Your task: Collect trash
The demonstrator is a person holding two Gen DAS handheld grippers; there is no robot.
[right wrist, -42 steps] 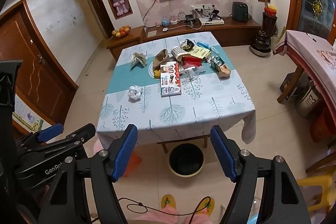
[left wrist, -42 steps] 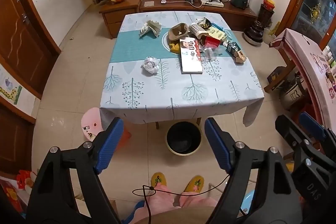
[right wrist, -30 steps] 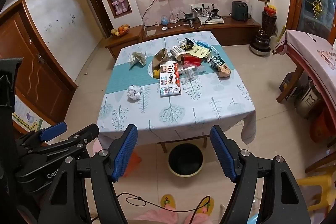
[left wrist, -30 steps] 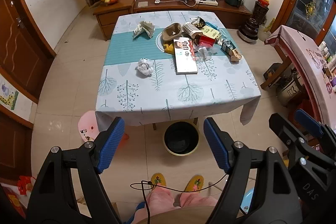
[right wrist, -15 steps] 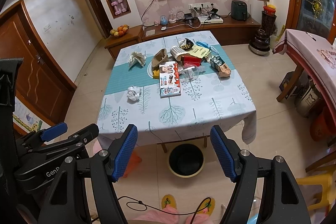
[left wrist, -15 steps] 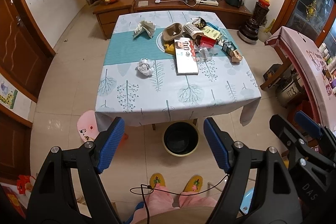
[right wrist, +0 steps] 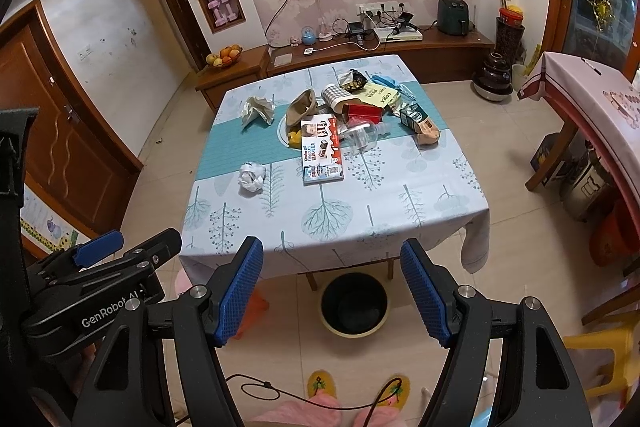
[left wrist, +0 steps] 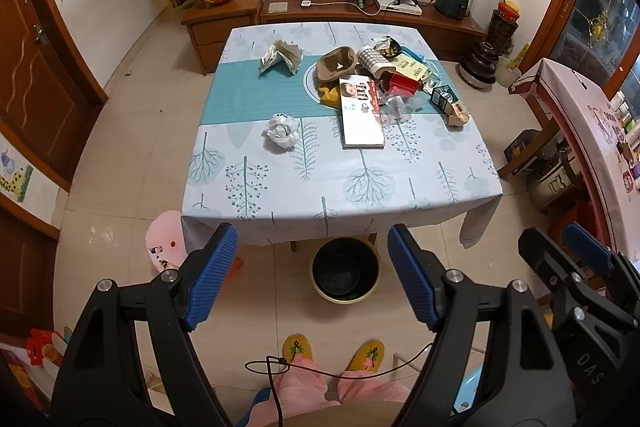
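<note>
A table with a tree-print cloth [left wrist: 360, 187] [right wrist: 360, 211] carries trash: a crumpled white paper ball [left wrist: 281, 130] [right wrist: 252, 177], a crumpled wrapper [left wrist: 282, 57] [right wrist: 258, 110], a flat chocolate box [left wrist: 360, 111] [right wrist: 321, 149], a brown paper tray [left wrist: 336, 63], a clear plastic bottle [right wrist: 362, 138] and several cartons and packets [left wrist: 404, 79]. A black bin [left wrist: 346, 273] [right wrist: 354, 305] stands on the floor under the table's near edge. My left gripper [left wrist: 312, 279] and right gripper [right wrist: 332, 291] are both open and empty, held in front of the table above the floor.
A pink stool [left wrist: 166, 241] stands at the table's near left corner. A second table with a pink cloth [left wrist: 592, 131] and a pot under it are at the right. A TV cabinet [left wrist: 360, 15] lies behind. The person's feet in yellow slippers [left wrist: 334, 349] are below.
Both grippers stay open. The left wrist view has tilted up slightly, so the table sits a little farther up the frame. The right view is nearly unchanged.
</note>
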